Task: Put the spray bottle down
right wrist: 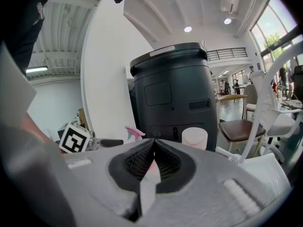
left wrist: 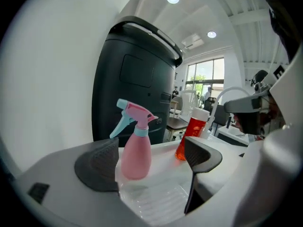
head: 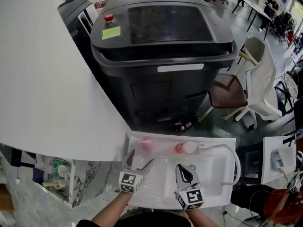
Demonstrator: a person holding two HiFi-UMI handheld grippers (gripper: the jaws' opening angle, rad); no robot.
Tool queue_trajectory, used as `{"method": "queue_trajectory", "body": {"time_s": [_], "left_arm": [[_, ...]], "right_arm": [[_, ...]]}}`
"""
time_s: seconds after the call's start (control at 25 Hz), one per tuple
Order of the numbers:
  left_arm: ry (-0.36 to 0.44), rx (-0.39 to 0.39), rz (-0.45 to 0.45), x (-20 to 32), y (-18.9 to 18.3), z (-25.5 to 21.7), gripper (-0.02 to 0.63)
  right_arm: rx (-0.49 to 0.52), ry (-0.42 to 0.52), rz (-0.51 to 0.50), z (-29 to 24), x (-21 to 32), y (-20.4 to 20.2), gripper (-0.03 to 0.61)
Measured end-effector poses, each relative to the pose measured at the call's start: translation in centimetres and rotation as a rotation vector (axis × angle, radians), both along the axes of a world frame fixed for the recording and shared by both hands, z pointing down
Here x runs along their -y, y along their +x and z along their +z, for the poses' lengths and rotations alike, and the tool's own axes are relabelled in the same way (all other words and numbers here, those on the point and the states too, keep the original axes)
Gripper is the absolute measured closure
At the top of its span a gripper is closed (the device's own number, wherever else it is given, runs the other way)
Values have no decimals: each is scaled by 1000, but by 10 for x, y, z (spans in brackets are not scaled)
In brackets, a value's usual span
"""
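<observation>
Pink spray bottle (left wrist: pixel 137 150) stands free at the sink's (head: pixel 222 139) far left, seemingly set down; left gripper (left wrist: pixel 151 160) jaws open wide, right gripper (right wrist: pixel 154 162) jaws closed, empty.

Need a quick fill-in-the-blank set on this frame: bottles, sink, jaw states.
1. The pink spray bottle stands ____ on the white sink.
2. The left gripper has its jaws ____, with neither pad touching the spray bottle.
3. The right gripper has its jaws ____, with nothing between them.
4. The white-capped bottle beside the spray bottle is ____ in colour.

Missing words: upright; open; shut; red.
</observation>
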State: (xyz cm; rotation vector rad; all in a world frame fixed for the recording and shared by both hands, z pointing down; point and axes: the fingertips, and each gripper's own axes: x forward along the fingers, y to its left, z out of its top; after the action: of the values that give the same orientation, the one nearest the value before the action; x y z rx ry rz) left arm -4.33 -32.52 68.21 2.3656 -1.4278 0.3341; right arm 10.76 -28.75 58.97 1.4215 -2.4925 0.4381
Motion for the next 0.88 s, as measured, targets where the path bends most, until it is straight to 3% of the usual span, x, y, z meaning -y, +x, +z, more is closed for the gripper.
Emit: {"method": "queue_trajectory", "body": {"time_s": [0.12,0.32,0.48,0.64,0.76,0.88], "left_arm": [[0,-15,25,-42,-4,-23,179],[-23,-151,24,-96,-7,-66,181],[63,-205,18,-141,-13,-118,204],[100,-205,5,-189,-29,-151,445],[94,-180,-18,-216,-44,-159,555],[90,-141,-17,-238,-54,-161,583]], "right_arm": [[8,31,22,-18,-16,-3,580],[14,57,45,-39,-58,-12,580],[28,61,51,-53,-98,-30,580],[36,80,55,-68,-139,-51,580],[34,87,53,-73,-170,-67,580],[25,91,61,-77,-196,-81,580]]}}
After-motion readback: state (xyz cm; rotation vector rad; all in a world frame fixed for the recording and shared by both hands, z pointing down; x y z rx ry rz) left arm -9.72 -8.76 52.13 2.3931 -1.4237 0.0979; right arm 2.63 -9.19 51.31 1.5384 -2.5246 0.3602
